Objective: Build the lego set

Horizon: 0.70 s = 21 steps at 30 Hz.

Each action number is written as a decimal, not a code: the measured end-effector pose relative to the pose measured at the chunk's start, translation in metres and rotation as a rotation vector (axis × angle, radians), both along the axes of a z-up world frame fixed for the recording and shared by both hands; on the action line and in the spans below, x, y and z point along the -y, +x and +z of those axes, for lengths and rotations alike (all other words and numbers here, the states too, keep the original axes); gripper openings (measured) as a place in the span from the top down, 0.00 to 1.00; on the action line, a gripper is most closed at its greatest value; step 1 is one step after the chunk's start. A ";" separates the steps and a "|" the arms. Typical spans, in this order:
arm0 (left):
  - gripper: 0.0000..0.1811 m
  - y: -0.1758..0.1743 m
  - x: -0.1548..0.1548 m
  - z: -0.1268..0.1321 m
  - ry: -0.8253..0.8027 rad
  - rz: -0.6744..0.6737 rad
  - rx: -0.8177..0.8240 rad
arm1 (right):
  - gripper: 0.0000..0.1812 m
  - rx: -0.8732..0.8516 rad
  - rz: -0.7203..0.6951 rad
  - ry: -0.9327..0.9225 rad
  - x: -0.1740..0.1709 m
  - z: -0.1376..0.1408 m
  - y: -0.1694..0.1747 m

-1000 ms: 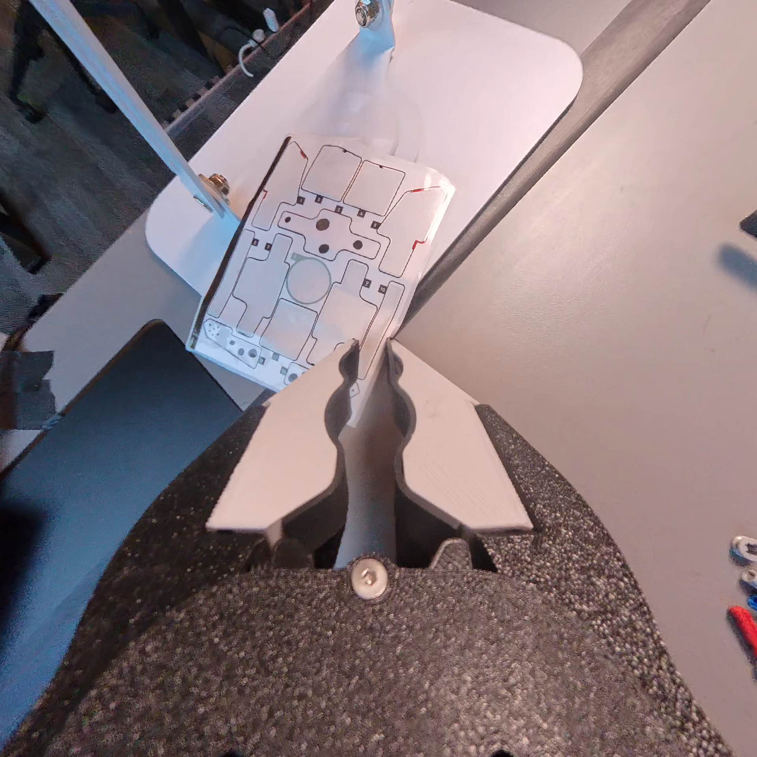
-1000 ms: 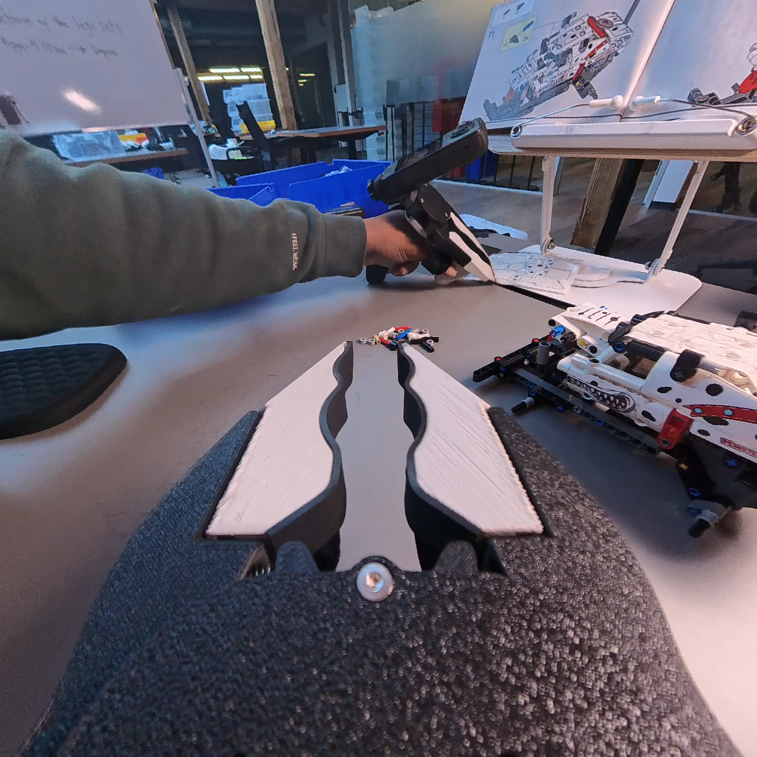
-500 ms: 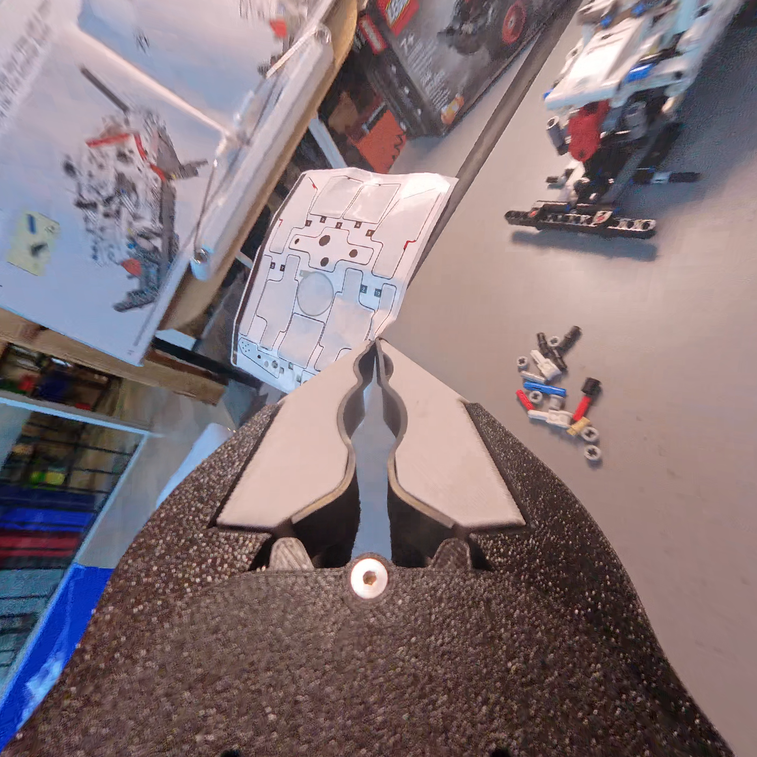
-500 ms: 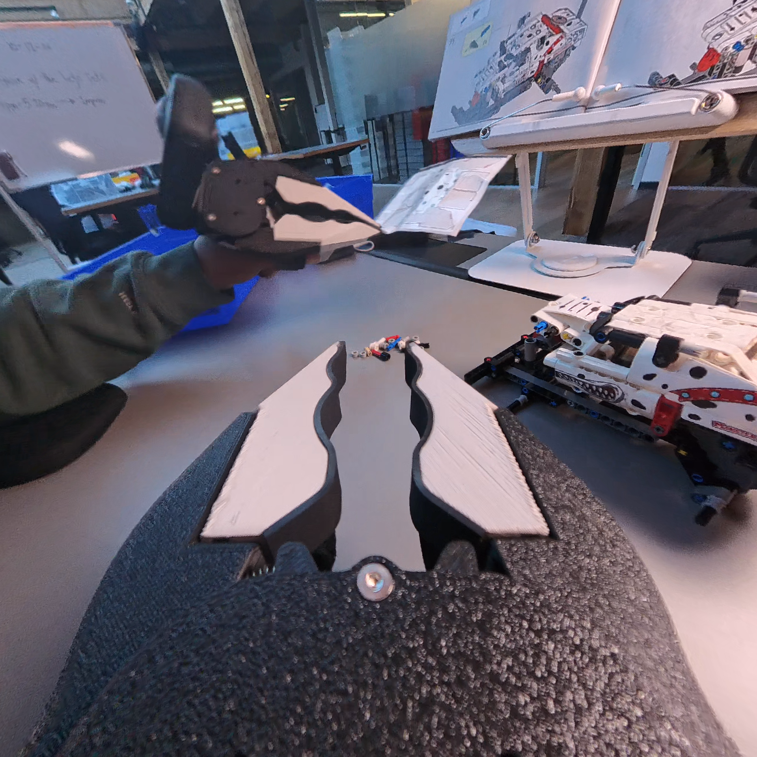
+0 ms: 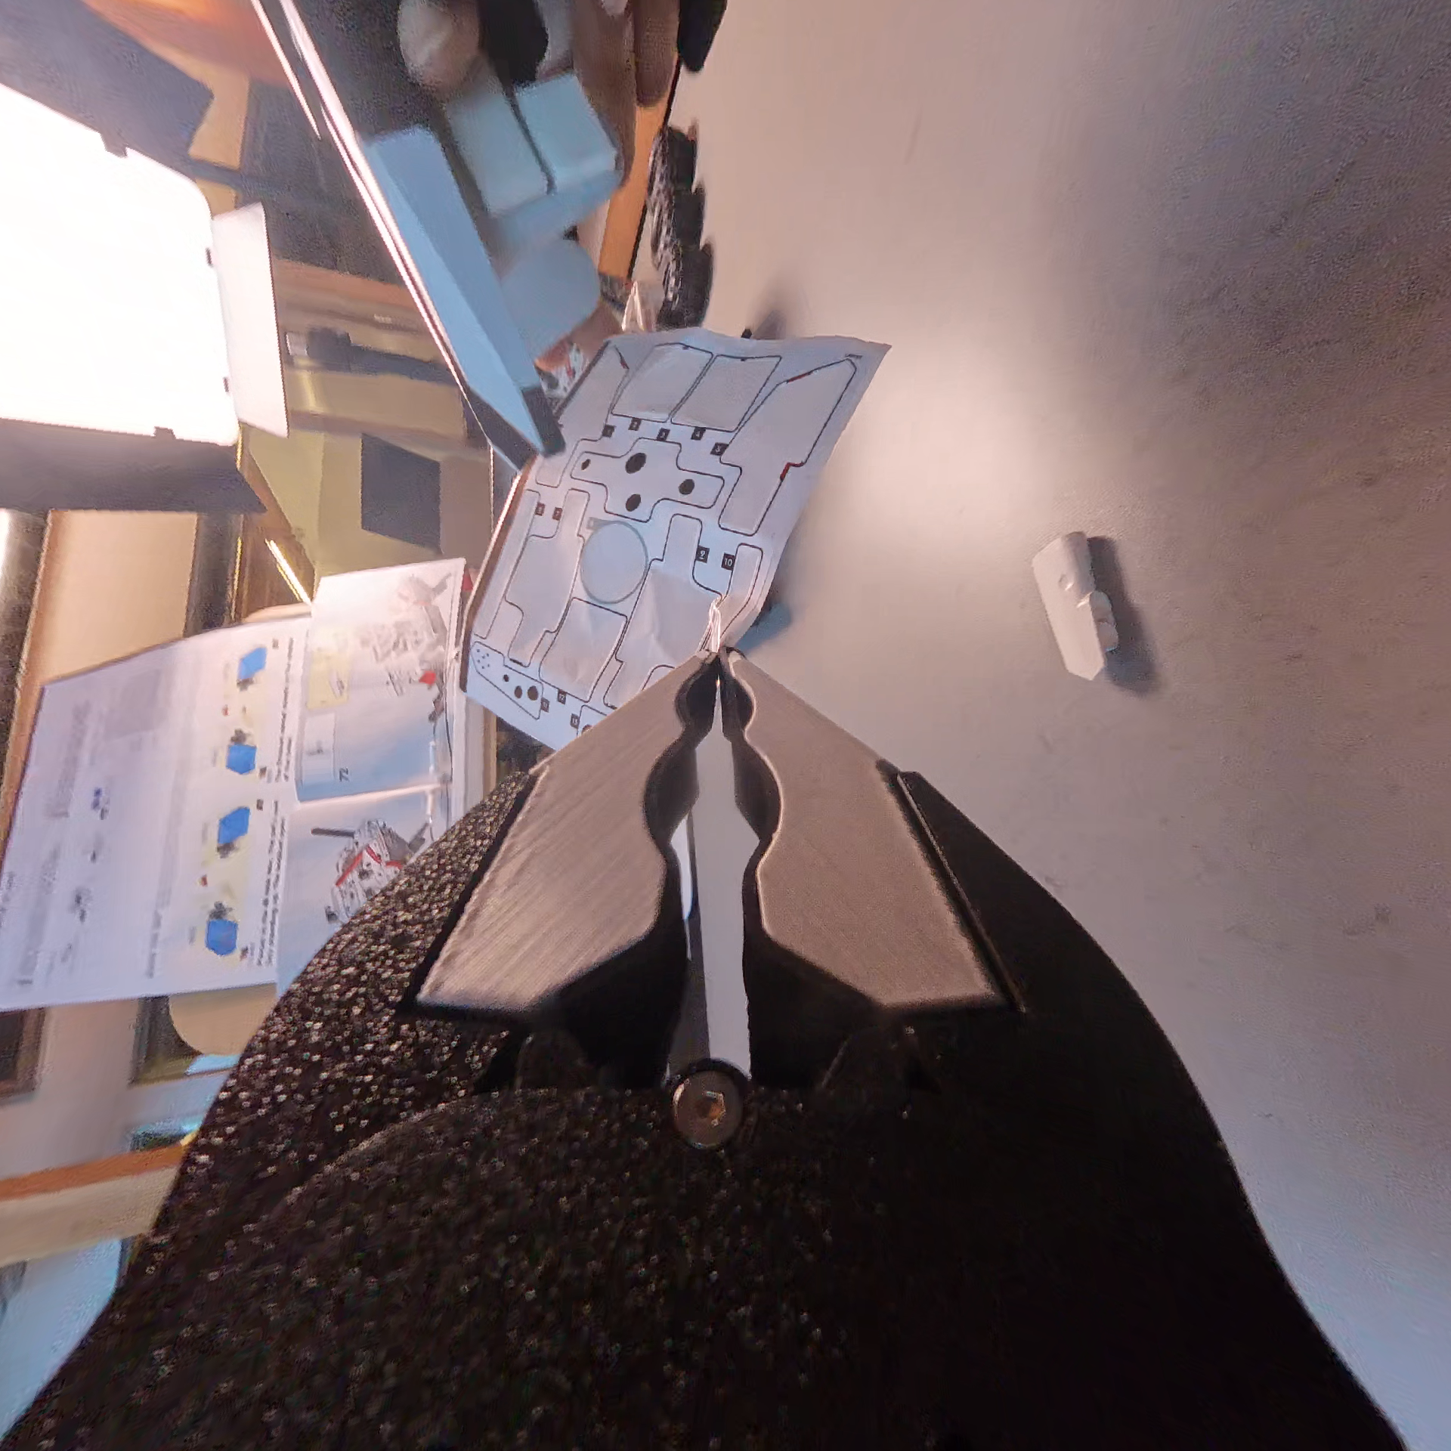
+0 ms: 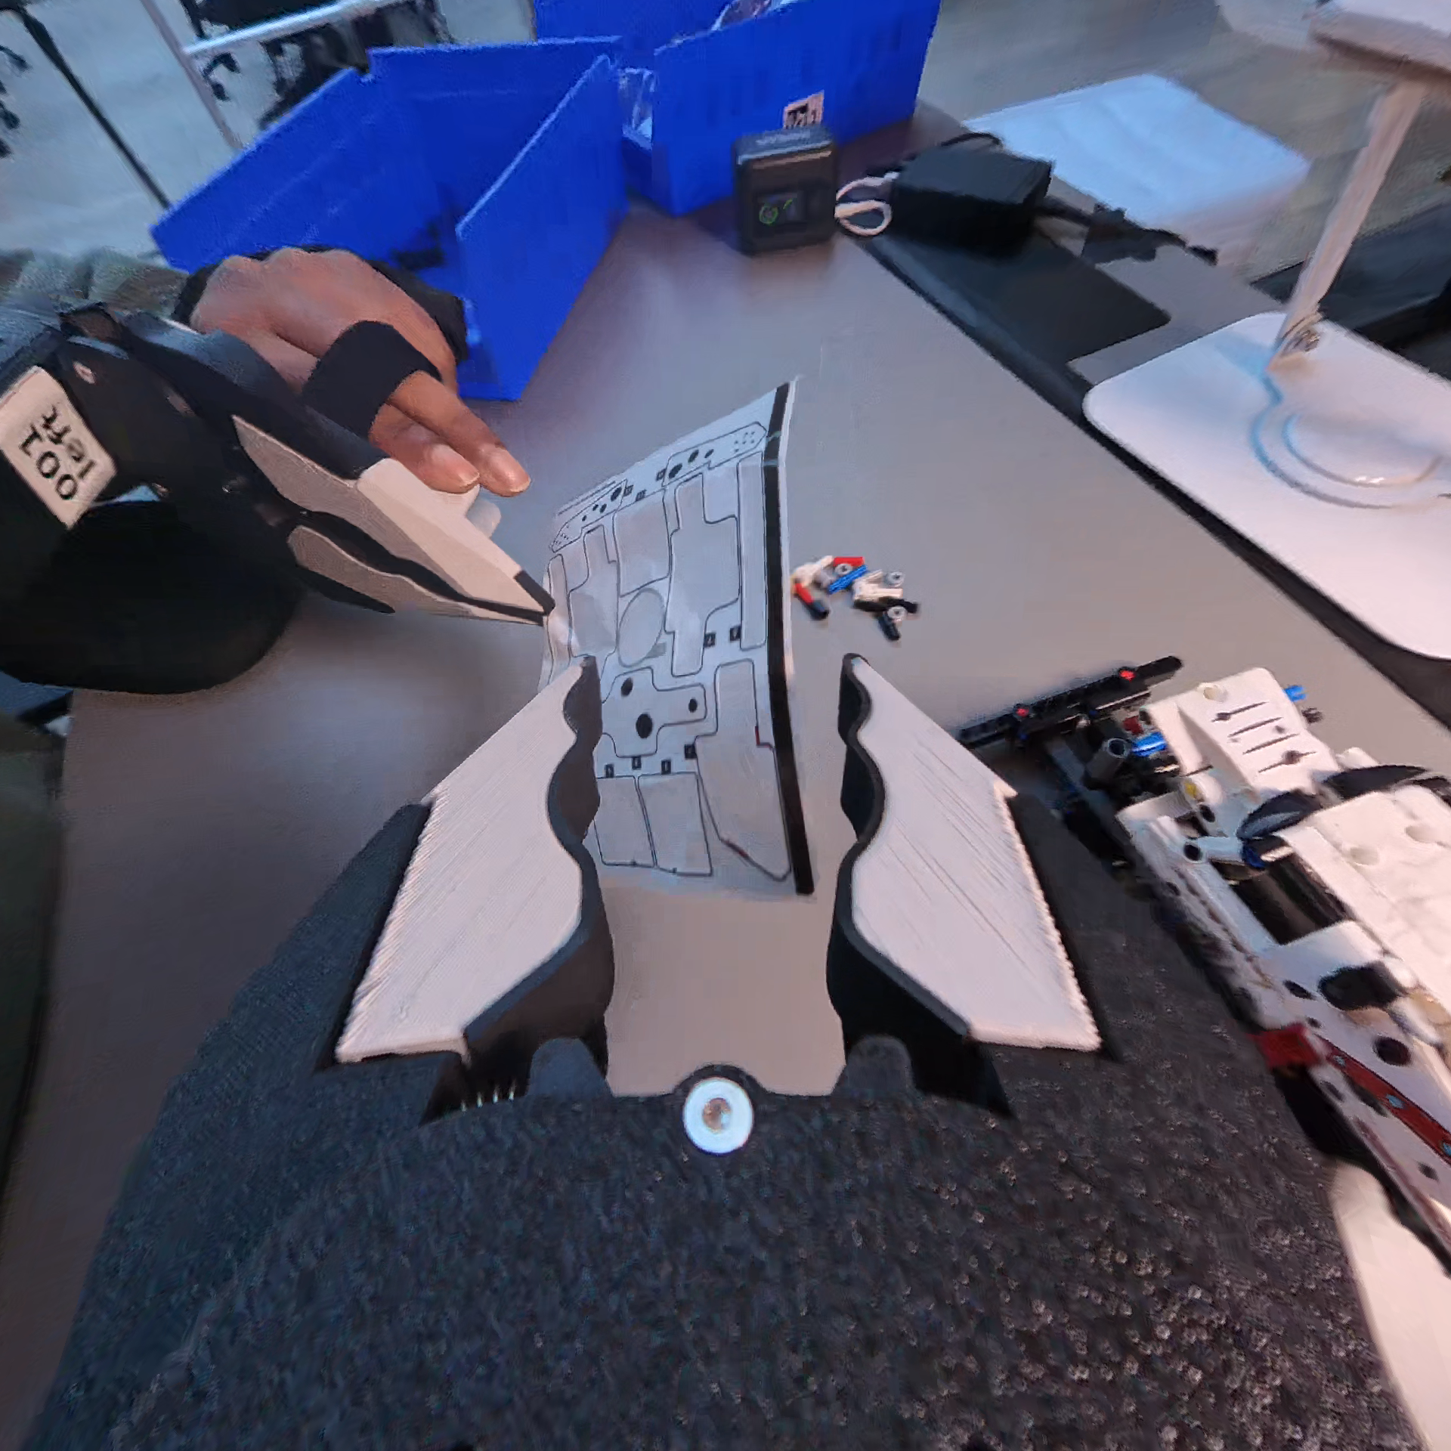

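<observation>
The left gripper [image 5: 718, 663] pinches a corner of the sticker sheet [image 6: 691, 667], holding it off the table lengthwise directly ahead of the right gripper [image 6: 714, 679], whose spread fingers straddle its near end.

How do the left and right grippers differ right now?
The left gripper is shut on a corner of the sticker sheet; the right gripper is open and holds nothing. The left gripper carries the sheet above the table; the right gripper has its fingers either side of the sheet's near end, apparently not touching it. Both have the same pale, wavy-edged fingers on black bodies.
</observation>
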<state>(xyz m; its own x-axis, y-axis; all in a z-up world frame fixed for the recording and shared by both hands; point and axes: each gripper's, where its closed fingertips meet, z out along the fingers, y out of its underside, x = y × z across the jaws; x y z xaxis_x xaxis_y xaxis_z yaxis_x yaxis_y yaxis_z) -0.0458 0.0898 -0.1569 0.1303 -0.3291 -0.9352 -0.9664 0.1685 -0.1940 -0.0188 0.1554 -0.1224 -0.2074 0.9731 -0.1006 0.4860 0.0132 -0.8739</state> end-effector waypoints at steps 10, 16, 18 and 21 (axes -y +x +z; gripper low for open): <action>0.85 0.010 0.011 0.058 -0.197 -0.070 0.809 | 1.00 -0.329 0.083 -0.355 0.014 0.031 0.027; 0.68 0.005 -0.008 0.101 -0.552 -0.257 1.710 | 1.00 -0.571 0.134 -0.617 0.022 0.076 0.055; 0.71 0.022 -0.009 0.113 -0.629 -0.373 1.804 | 1.00 -0.596 0.141 -0.670 0.026 0.080 0.057; 0.81 0.044 -0.010 0.117 -0.697 -0.430 1.773 | 1.00 -0.591 0.126 -0.699 0.033 0.073 0.055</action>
